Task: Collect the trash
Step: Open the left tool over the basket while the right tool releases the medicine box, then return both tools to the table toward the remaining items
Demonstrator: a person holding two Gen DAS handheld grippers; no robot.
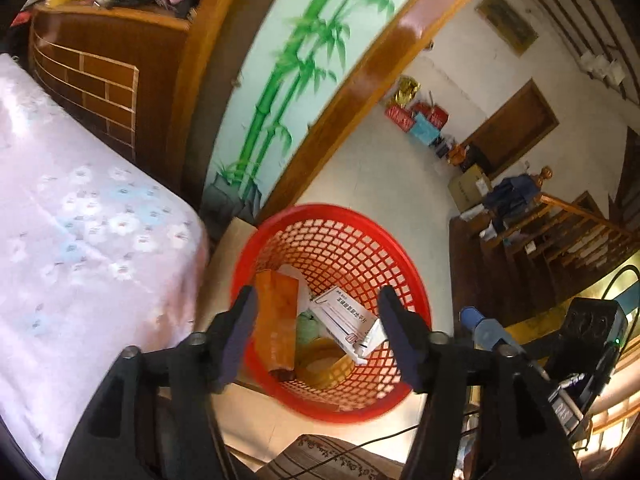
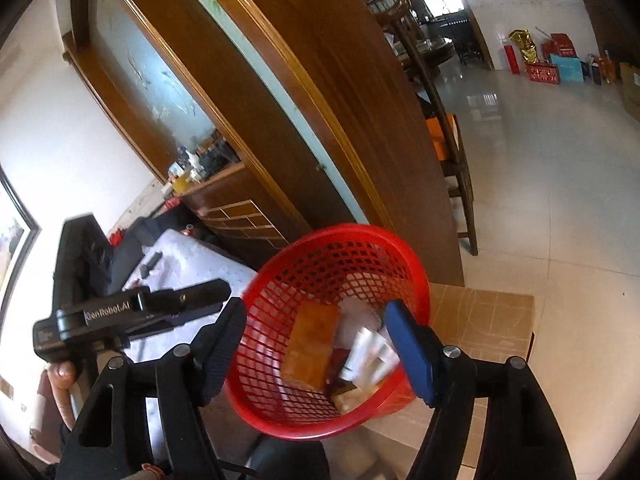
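Both the left gripper and right gripper gape empty over the red plastic mesh basket — light, flexible; best gripped at its rim.

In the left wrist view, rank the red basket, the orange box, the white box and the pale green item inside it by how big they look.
1. red mesh basket
2. orange box, standing on end inside it
3. white printed box, somewhat smaller, though it lies tilted so this is unsure
4. pale green item, mostly hidden between the boxes

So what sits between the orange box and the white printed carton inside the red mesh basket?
In the left wrist view, a pale green crumpled item lies between orange box and white carton.
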